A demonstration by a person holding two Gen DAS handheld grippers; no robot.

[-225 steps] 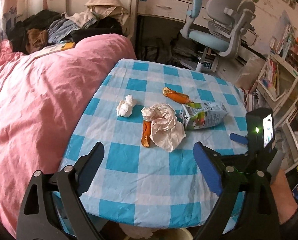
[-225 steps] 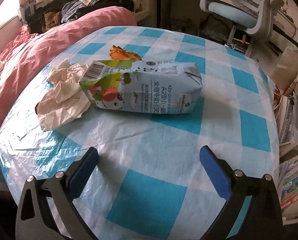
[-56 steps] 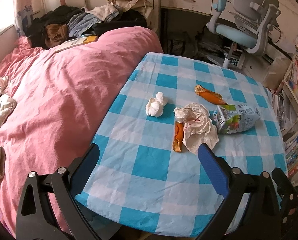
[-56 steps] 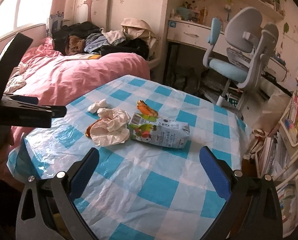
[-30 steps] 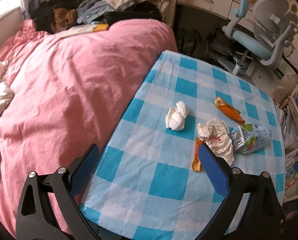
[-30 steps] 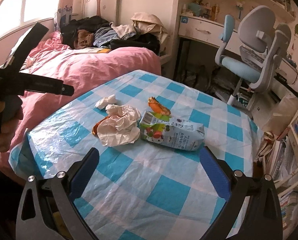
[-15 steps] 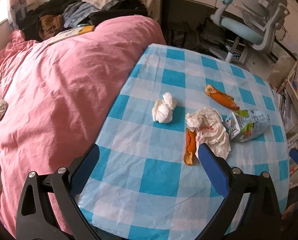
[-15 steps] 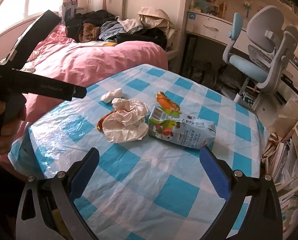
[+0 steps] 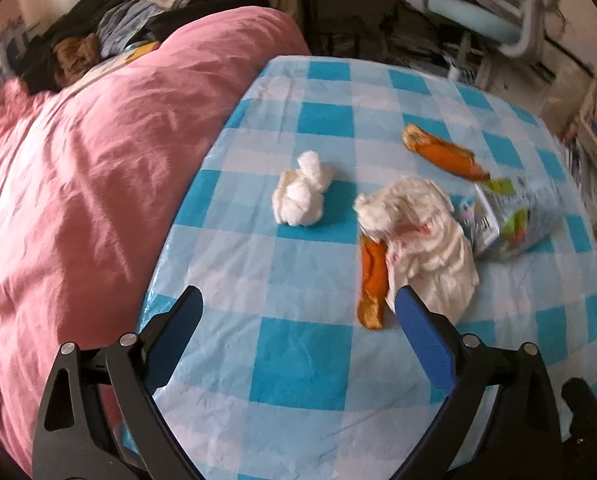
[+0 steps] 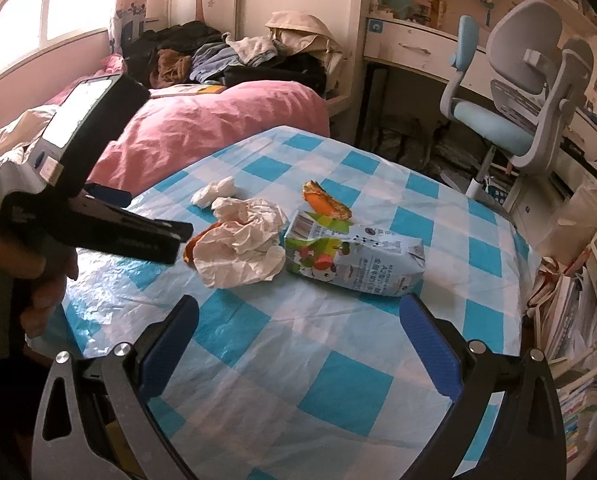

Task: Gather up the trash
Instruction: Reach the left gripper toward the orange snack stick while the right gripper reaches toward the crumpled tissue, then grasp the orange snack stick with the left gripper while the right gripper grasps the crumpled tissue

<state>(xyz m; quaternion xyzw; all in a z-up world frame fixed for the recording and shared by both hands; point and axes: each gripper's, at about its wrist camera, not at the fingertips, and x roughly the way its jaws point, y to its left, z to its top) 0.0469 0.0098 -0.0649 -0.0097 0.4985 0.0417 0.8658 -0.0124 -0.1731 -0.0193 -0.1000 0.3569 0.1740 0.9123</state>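
Checked plastic covers the table (image 9: 298,360); on it lie a tissue (image 9: 300,200), crumpled paper (image 9: 422,232), two peels and a milk carton (image 10: 354,260); the left gripper (image 9: 298,320) and right gripper (image 10: 298,324) hover wide open, empty; a low pinch could snag that slippery cloth and drag everything.

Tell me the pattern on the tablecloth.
The tablecloth has blue and white checks, showing best in the left wrist view.

Beyond your left fingers (image 9: 422,326), the tissue ball (image 9: 300,200) lay ahead on the counter (image 9: 298,360); crumpled paper (image 9: 422,232), carton (image 9: 514,220) lay right.
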